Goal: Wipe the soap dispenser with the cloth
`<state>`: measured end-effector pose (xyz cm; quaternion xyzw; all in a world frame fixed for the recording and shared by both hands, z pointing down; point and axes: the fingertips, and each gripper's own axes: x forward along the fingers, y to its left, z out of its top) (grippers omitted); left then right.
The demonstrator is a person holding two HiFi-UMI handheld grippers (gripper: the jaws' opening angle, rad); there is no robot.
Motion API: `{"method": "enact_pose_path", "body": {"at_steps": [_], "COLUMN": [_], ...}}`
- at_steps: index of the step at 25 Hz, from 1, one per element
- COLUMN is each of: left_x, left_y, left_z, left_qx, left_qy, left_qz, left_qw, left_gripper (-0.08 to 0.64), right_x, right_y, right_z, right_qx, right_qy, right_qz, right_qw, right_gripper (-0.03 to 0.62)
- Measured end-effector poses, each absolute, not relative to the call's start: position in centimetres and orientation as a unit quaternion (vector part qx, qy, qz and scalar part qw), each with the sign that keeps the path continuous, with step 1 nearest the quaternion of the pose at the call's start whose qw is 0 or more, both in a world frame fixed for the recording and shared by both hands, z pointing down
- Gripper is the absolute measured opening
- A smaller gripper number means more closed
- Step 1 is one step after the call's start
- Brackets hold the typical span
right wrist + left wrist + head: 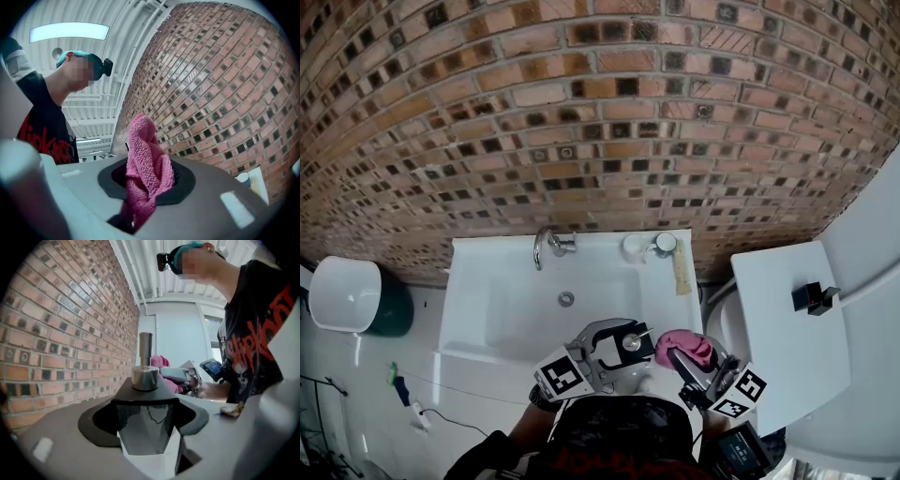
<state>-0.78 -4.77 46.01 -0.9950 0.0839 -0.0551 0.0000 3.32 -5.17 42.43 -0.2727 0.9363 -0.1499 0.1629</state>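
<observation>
The soap dispenser [630, 343] is a dark faceted bottle with a chrome pump [145, 372], held above the sink's front right corner. My left gripper [619, 351] is shut on it, and in the left gripper view the bottle [146, 422] fills the gap between the jaws of that gripper [147, 427]. A pink cloth [688, 348] is bunched in my right gripper [695, 364], just right of the dispenser and apart from it. In the right gripper view the cloth [145, 169] stands up between the jaws of that gripper [143, 187]. The cloth [161, 363] also shows behind the pump.
A white sink [497, 314] with a chrome faucet [549, 246] lies below the brick wall [600, 112]. On its back right rim stand small round containers [648, 246] and a wooden-handled brush [681, 272]. A white surface [783, 347] with a black item [814, 298] is at right, a white bin [342, 293] at left.
</observation>
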Motion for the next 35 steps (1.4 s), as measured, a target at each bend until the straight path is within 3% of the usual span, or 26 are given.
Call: {"method": "enact_pose_path", "body": {"at_steps": [20, 27, 35], "left_x": [0.9, -2.2, -6.9], "left_y": [-1.9, -2.8, -4.5], "left_z": [44.3, 38.8, 34.7], "left_qx": [-0.999, -0.986, -0.946], "left_qy": [0.037, 0.011, -0.018], "left_qz": [-0.031, 0.132, 0.287], "left_qw": [0.008, -0.097, -0.153], "left_gripper": [0.308, 0.308, 0.308], "right_x": [3.9, 3.3, 2.7], "right_y": [-5.8, -5.7, -6.0], "right_z": [44.4, 46.1, 49.1], "right_qx": [-0.277, -0.280, -0.280], "right_qy": [0.926, 0.927, 0.914], "right_qz": [-0.184, -0.193, -0.248], "right_qw": [0.177, 0.160, 0.155], "right_gripper": [0.086, 0.086, 0.086]}}
